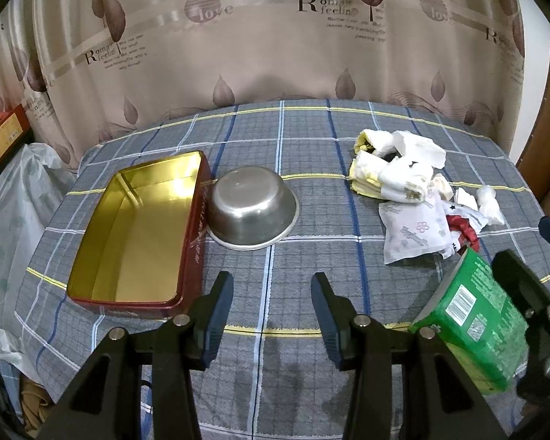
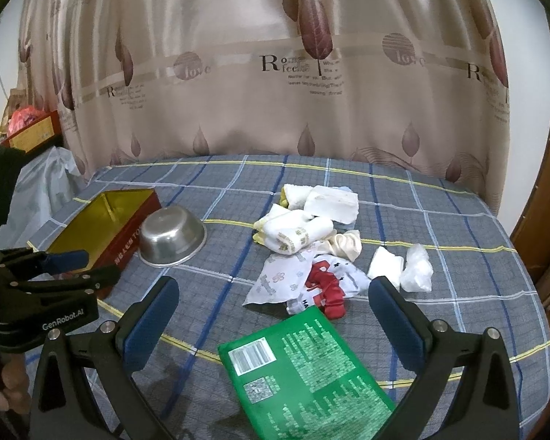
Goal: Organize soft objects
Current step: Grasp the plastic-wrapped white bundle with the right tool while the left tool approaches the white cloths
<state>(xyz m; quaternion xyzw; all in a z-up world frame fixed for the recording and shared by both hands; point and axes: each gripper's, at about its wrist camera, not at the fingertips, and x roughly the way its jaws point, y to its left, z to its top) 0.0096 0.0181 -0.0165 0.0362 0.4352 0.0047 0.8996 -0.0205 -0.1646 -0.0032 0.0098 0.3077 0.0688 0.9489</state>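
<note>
A pile of soft things lies on the plaid table: folded white-and-yellow towels (image 2: 293, 233) (image 1: 388, 176), a white patterned pouch (image 2: 280, 280) (image 1: 414, 233), a red cloth (image 2: 328, 286) (image 1: 464, 227) and crumpled tissue (image 2: 416, 267). A green packet (image 2: 304, 370) (image 1: 473, 326) lies flat, nearest me. My right gripper (image 2: 271, 315) is open, its fingers on either side above the packet's far end, holding nothing. My left gripper (image 1: 271, 315) is open and empty over bare cloth. An open red tin with a gold inside (image 1: 139, 234) (image 2: 102, 227) stands left.
An upturned steel bowl (image 1: 253, 212) (image 2: 172, 238) sits beside the tin's right side. A curtain (image 1: 275, 36) hangs behind the table's far edge. A plastic-covered bundle (image 1: 14, 198) and a red box (image 1: 0, 135) stand off the table's left side.
</note>
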